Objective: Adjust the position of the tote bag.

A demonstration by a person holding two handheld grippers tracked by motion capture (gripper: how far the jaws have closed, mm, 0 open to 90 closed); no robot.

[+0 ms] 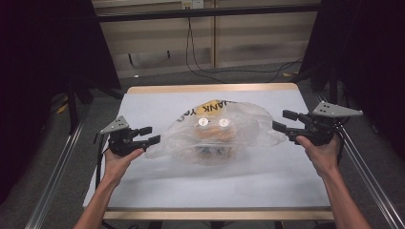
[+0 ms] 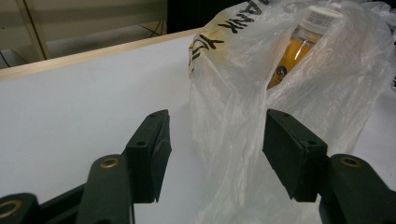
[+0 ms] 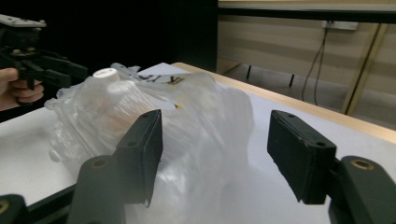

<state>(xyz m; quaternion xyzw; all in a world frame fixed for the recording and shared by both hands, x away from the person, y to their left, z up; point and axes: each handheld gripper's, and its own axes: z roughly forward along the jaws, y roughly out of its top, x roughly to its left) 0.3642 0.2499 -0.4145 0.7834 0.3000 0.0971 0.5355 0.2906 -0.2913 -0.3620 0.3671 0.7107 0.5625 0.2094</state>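
The white worktop [image 1: 143, 191] has a pale wooden edge. Behind it runs a beige panelled wall [image 1: 248, 43] with black cables [image 1: 200, 67] hanging; dark curtains [image 1: 43, 62] flank both sides.

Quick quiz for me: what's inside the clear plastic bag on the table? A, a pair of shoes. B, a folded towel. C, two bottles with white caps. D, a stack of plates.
C: through the thin plastic bag the high view shows two round white caps side by side, and the left gripper view shows a white-capped bottle with orange contents inside it.
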